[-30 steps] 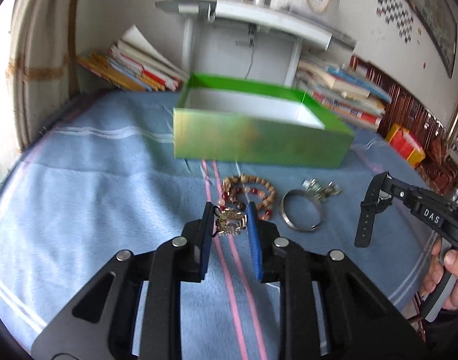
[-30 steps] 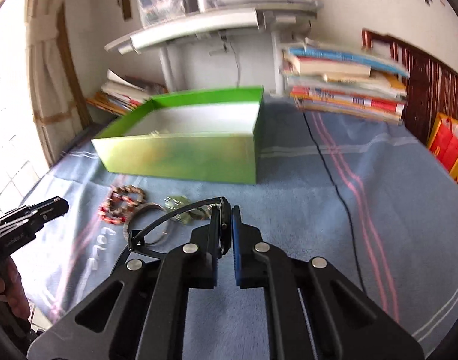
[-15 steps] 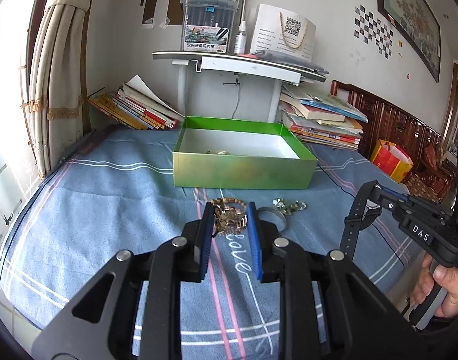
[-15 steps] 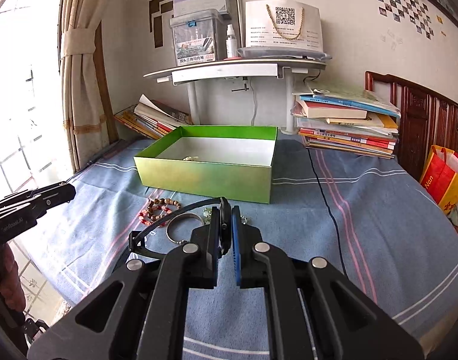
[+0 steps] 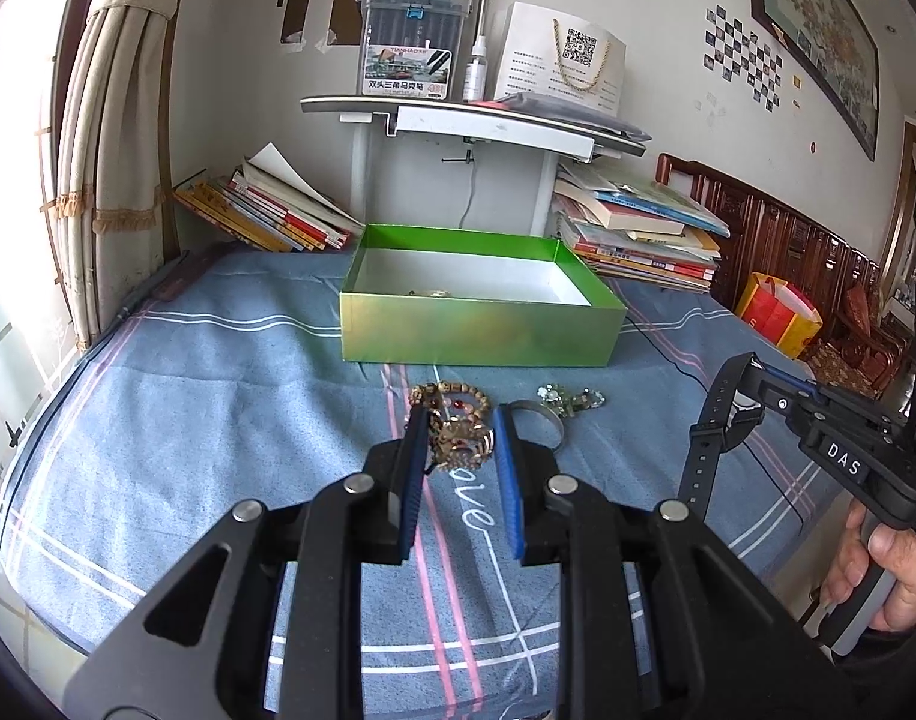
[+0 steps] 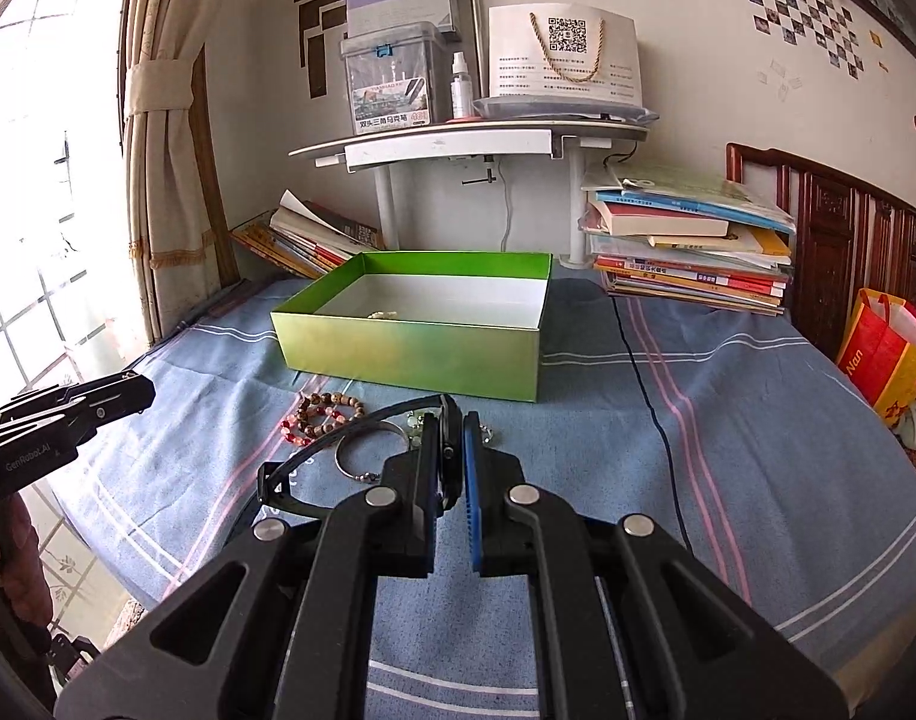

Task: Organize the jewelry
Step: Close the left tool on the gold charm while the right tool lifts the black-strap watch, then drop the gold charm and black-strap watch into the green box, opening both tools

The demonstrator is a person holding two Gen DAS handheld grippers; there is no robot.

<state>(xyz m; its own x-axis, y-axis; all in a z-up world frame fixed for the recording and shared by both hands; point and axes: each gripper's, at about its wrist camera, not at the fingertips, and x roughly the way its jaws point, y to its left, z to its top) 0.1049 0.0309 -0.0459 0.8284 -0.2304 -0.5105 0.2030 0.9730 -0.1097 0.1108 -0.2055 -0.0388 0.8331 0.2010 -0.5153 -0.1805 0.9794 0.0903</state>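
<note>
My right gripper [image 6: 455,450] pinches a black watch [image 6: 362,438]. Beads [image 6: 320,414] and a bangle [image 6: 362,450] lie near the green box [image 6: 410,354].

I read "DAS" on the right gripper [image 5: 752,387] at the right edge of my left view. "GenRobot.AI" sits on the left gripper [image 6: 140,390] at the left edge of my right view. The cloth [image 5: 218,420] shows "ove" at lower centre. The marker box [image 5: 407,45], upper centre, says "TIANHAO". The bag [image 6: 884,354] at right reads "Nan". A QR code marks the white bag [image 6: 566,54], top centre.
</note>
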